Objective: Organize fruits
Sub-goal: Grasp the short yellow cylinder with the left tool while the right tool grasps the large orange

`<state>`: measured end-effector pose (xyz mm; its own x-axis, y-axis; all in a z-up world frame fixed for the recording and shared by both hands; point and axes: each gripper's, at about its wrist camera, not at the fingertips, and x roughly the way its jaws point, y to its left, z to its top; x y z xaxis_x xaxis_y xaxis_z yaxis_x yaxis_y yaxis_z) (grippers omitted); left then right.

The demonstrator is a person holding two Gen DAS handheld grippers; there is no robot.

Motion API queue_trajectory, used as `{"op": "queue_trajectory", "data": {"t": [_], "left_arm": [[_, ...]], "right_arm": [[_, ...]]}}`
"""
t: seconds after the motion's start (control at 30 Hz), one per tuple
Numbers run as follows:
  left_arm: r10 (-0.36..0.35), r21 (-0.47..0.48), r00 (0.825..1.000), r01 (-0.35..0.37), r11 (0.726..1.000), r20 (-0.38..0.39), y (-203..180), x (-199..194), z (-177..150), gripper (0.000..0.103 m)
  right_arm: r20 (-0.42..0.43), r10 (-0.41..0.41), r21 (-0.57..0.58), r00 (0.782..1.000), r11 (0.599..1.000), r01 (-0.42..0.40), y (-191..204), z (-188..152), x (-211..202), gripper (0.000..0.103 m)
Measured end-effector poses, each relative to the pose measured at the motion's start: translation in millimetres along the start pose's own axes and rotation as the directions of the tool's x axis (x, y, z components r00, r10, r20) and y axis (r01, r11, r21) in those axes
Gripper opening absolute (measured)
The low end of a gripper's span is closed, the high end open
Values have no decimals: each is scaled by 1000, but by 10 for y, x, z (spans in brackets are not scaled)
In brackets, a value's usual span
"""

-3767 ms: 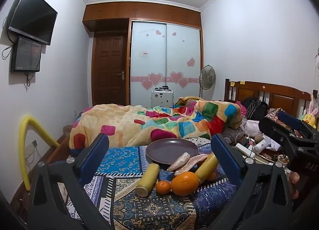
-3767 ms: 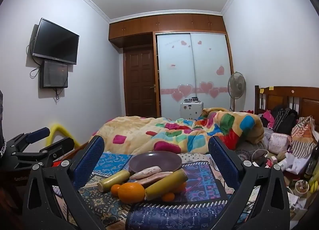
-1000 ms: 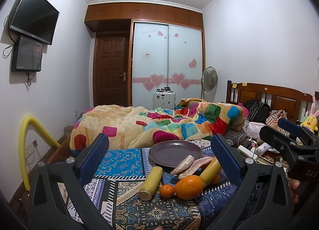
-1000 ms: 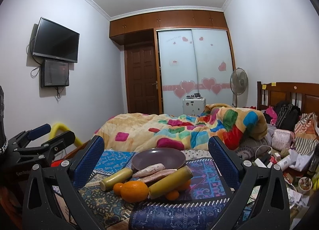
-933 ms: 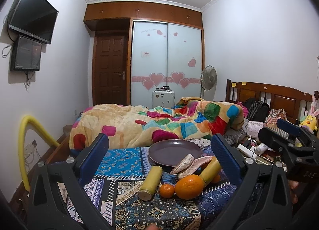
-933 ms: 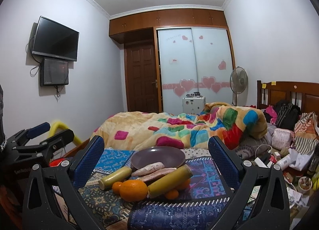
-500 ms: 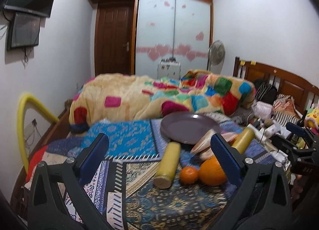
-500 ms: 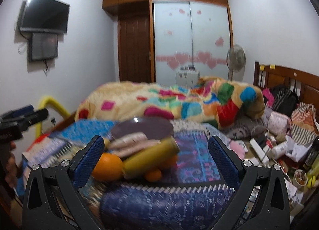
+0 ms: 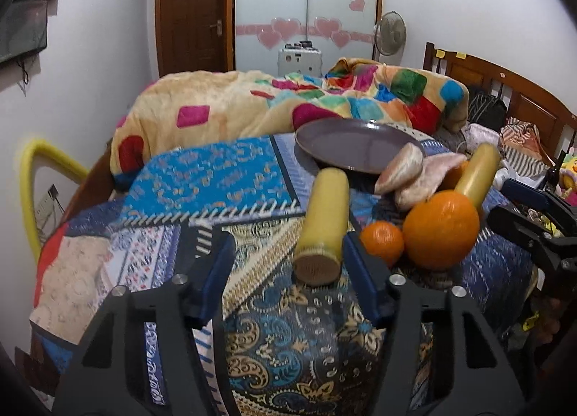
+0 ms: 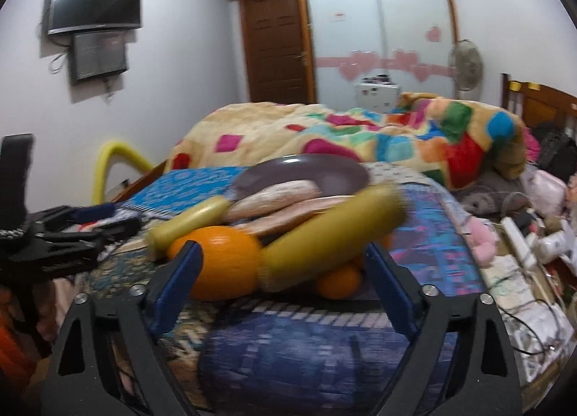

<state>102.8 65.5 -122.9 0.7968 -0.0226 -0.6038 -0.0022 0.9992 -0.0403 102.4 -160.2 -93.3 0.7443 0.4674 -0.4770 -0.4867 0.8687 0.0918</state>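
Both grippers have dropped in close and narrowed, yet neither grips: left gripper (image 9: 288,271) brackets the corn (image 9: 322,223) mid-frame, right gripper (image 10: 281,284) nears the orange (image 10: 220,262). Plate (image 9: 335,134) waits behind. Picking looks imminent.

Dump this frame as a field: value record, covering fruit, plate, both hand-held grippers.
surface: patterned blue cloth on the bed
plate: purple plate, nothing on it, behind the fruit pile
large fruit: big orange
small fruit: small orange, touching the big orange
yellow pieces: near yellow cylinder; far yellow cylinder
pale pieces: two pinkish tubers lying against the plate's front edge
left hand-held gripper: open, near cylinder's end between its fingers, not clamped
right hand-held gripper: open, facing the big orange and far cylinder
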Motion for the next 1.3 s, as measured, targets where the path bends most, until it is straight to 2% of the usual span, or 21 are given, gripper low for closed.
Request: {"op": "queue_trajectory", "data": {"t": [0.2, 0.3, 0.53, 0.67, 0.7, 0.87, 1.13, 1.3], "left_arm": [[-26, 15, 1000, 26, 1000, -6, -27, 3, -56, 61], [-28, 28, 1000, 28, 999, -14, -54, 64, -41, 61], [-57, 42, 998, 58, 997, -38, -126, 276, 18, 60], [-82, 32, 994, 85, 996, -66, -127, 398, 13, 39], [-91, 25, 994, 93, 995, -65, -124, 410, 7, 39], [-106, 13, 992, 108, 994, -73, -102, 354, -30, 38], [-57, 40, 993, 61, 997, -101, -63, 46, -197, 37], [-54, 46, 988, 62, 997, -144, -35, -20, -211, 36]], "right_arm": [[-11, 60, -41, 998, 997, -61, 199, 15, 135, 85], [-44, 69, -45, 997, 996, -71, 237, 21, 254, 77], [-73, 84, -60, 994, 994, -89, 312, 10, 325, 71], [-68, 42, -85, 997, 995, -47, 328, 3, 354, 62], [-68, 43, -83, 997, 995, -49, 319, 4, 359, 62], [-66, 50, -83, 997, 995, -56, 314, 5, 359, 61], [-99, 61, -56, 993, 996, -67, 274, 32, 341, 59], [-123, 84, -32, 989, 996, -89, 270, 18, 321, 60]]}}
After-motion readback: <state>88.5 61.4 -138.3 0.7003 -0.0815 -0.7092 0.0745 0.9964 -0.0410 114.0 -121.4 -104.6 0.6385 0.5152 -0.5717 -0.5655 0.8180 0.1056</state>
